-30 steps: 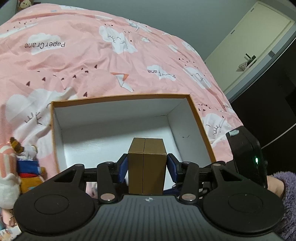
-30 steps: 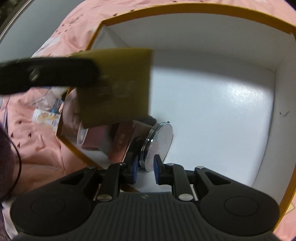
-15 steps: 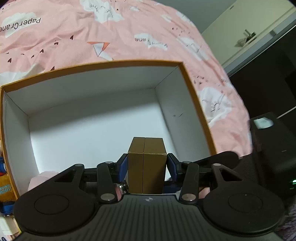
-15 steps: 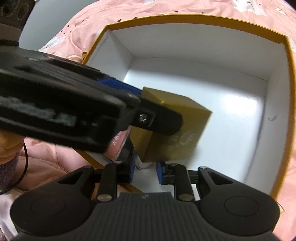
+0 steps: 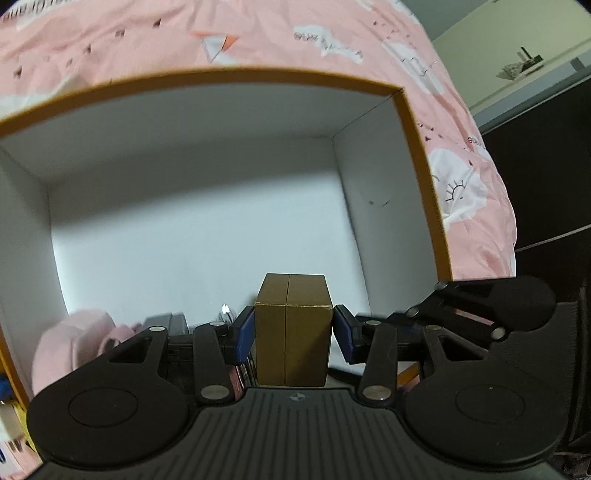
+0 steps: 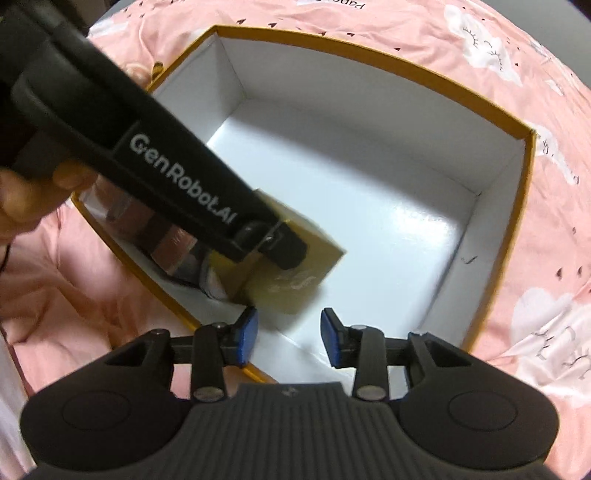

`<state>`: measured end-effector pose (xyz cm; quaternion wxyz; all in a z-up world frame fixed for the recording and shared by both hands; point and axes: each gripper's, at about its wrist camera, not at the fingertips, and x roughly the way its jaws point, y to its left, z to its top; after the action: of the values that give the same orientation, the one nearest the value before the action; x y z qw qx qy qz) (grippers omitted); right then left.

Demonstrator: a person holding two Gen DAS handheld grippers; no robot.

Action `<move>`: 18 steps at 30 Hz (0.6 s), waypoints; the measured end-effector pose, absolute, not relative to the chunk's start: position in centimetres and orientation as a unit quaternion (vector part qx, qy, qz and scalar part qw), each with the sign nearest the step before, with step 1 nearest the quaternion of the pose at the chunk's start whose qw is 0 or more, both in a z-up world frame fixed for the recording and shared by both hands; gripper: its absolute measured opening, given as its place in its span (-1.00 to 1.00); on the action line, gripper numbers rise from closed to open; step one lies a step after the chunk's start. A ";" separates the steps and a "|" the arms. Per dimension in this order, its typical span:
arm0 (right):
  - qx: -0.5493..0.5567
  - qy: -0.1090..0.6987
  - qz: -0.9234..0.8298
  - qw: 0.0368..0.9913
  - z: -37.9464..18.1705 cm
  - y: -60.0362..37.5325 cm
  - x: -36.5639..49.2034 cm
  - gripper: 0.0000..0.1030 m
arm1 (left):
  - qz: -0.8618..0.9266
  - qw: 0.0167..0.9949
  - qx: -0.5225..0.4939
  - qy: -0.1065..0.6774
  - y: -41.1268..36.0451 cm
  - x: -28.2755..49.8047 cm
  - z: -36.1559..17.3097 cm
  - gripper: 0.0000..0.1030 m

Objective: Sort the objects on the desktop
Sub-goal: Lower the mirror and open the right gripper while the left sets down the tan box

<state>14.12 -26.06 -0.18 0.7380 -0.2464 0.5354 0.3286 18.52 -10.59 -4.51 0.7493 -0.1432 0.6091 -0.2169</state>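
Note:
My left gripper (image 5: 293, 332) is shut on a small gold box (image 5: 291, 332) and holds it low inside a white storage box with an orange rim (image 5: 417, 155). In the right wrist view the gold box (image 6: 295, 280) sits under the left gripper's black arm (image 6: 177, 177), near the storage box's near-left corner (image 6: 177, 314). My right gripper (image 6: 289, 334) is open and empty, just above the storage box's near rim. A pink object (image 5: 74, 343) and dark items (image 5: 166, 325) lie inside the box at the left.
The storage box rests on a pink quilt with white clouds (image 5: 258, 33). Brown and silvery items (image 6: 173, 251) lie along the box's left wall. Most of the white box floor (image 6: 369, 206) is bare. Dark furniture (image 5: 546, 184) stands at the right.
My left gripper has carried the gold box forward and down into the storage box. My right gripper has opened, pulled back toward the near rim, and no longer holds the round silvery item.

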 end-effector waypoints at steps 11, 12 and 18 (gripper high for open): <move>-0.274 0.530 0.332 0.731 -0.8 -26.1 14.9 -0.46 | -0.216 0.745 -0.116 0.620 -11.8 17.9 -5.3 0.00; -0.270 0.530 0.338 0.729 -0.8 -26.1 15.0 -0.46 | -0.217 0.743 -0.116 0.623 -11.8 18.0 -5.4 0.00; -0.271 0.540 0.350 0.716 -0.5 -25.8 15.4 -0.45 | -0.224 0.738 -0.118 0.626 -11.7 18.1 -5.6 0.01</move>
<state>15.44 -25.84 -0.46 0.7155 -0.2708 0.5404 0.3503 18.10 -11.73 -5.61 0.7376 -0.1180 0.6261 -0.2239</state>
